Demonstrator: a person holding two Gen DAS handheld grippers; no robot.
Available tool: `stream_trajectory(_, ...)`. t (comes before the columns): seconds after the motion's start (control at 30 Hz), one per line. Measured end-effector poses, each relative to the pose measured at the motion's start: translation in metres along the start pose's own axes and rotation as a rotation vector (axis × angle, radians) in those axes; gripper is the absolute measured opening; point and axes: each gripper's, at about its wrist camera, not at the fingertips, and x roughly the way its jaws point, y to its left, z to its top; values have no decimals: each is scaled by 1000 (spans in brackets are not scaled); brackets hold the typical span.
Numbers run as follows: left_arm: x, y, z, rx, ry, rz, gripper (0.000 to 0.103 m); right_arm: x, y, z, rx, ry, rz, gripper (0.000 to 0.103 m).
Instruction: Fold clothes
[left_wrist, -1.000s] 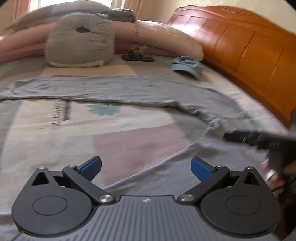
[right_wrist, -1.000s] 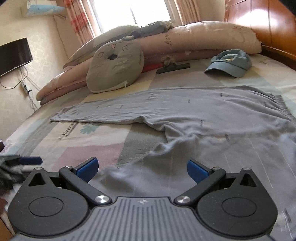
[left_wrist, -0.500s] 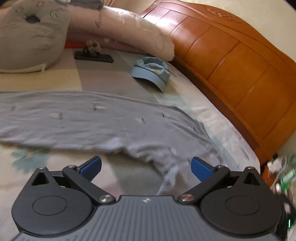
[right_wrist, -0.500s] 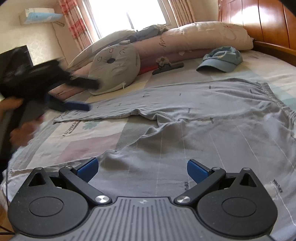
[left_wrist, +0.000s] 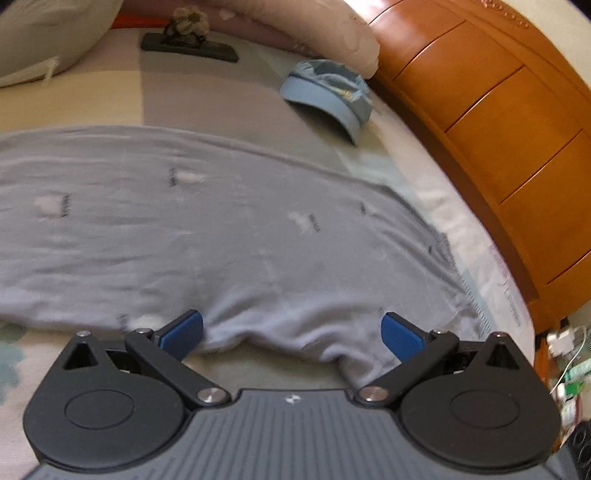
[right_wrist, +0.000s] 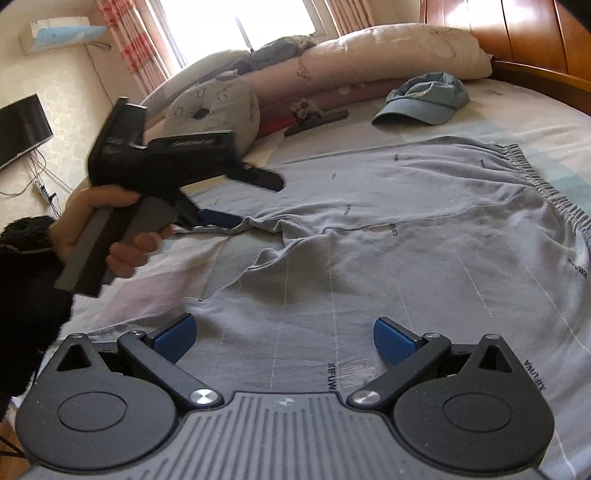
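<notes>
Grey trousers (left_wrist: 258, 229) lie spread flat across the bed, waistband (right_wrist: 546, 184) to the right, legs running left. My left gripper (left_wrist: 291, 328) is open and low over the inner edge of the far leg near the crotch, with a fold of fabric between its blue pads (left_wrist: 183, 330). In the right wrist view a hand (right_wrist: 92, 218) holds that left gripper (right_wrist: 255, 201), its lower finger touching the trousers' edge. My right gripper (right_wrist: 284, 332) is open above the near leg (right_wrist: 332, 314), holding nothing.
A light blue cap (left_wrist: 328, 92) lies on the bed beyond the trousers. Behind it are long pillows (right_wrist: 388, 51) and a grey cushion (right_wrist: 218, 107). A wooden headboard (left_wrist: 498, 129) bounds the right side. A flat black object (left_wrist: 188, 46) lies near the pillows.
My left gripper has swung right and dropped down onto the trousers' inner edge near the crotch. My right gripper has shifted little and stays open over the near leg.
</notes>
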Motion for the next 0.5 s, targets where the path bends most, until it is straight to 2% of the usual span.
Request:
stream_trajectory(0.2, -55, -7, -8, 4, -24, 32, 102, 4, 0, 19, -5, 64, -37, 103)
stream_trajectory(0.5, -133, -14, -60, 67, -105, 235, 102, -8, -8, 54, -46, 130, -158, 103)
